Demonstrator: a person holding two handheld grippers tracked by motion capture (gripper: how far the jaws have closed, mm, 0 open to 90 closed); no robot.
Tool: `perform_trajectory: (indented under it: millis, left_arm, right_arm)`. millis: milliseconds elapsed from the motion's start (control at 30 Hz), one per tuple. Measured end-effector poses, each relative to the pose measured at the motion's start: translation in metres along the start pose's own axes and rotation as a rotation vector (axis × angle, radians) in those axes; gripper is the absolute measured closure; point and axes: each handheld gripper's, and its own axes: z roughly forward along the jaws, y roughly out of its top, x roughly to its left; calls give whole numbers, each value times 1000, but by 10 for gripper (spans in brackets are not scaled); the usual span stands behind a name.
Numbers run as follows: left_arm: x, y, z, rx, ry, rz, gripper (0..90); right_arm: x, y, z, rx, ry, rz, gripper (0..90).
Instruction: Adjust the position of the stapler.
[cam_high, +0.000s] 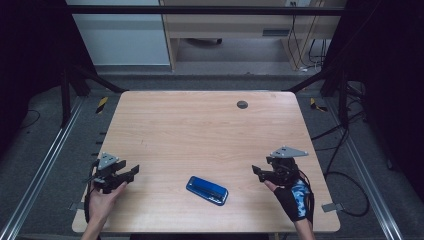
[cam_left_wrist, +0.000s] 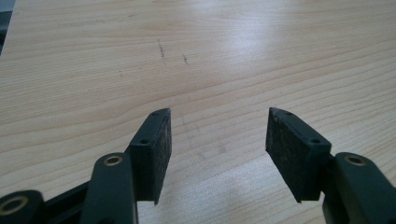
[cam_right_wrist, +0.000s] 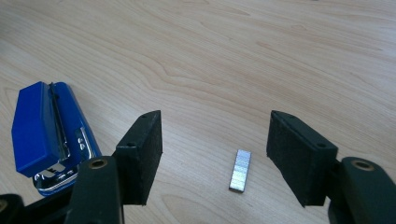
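Note:
A blue stapler (cam_high: 207, 190) lies flat on the wooden table (cam_high: 200, 130) near the front edge, between the two hands. In the right gripper view the stapler (cam_right_wrist: 46, 135) sits at the left, and a small strip of metal staples (cam_right_wrist: 240, 170) lies on the wood between the spread jaws. My right gripper (cam_high: 257, 171) is open, right of the stapler and pointing toward it. My left gripper (cam_high: 134, 171) is open at the table's front left, with bare wood between its jaws (cam_left_wrist: 217, 140).
A dark round grommet (cam_high: 242, 104) sits in the table near the far edge. Metal rails and black frame posts run along both sides of the table, with cables on the floor at the right.

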Motion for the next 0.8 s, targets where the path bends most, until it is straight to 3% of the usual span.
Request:
perform_trajectory:
  millis: [533,800]
  left_arm:
    - [1,0,-1,8,3,6,373]
    - [1,0,0,21,0,5,367]
  right_arm:
    - [27,24,7,56,90,-112,350]
    - [49,36,14,119,140,-185,374]
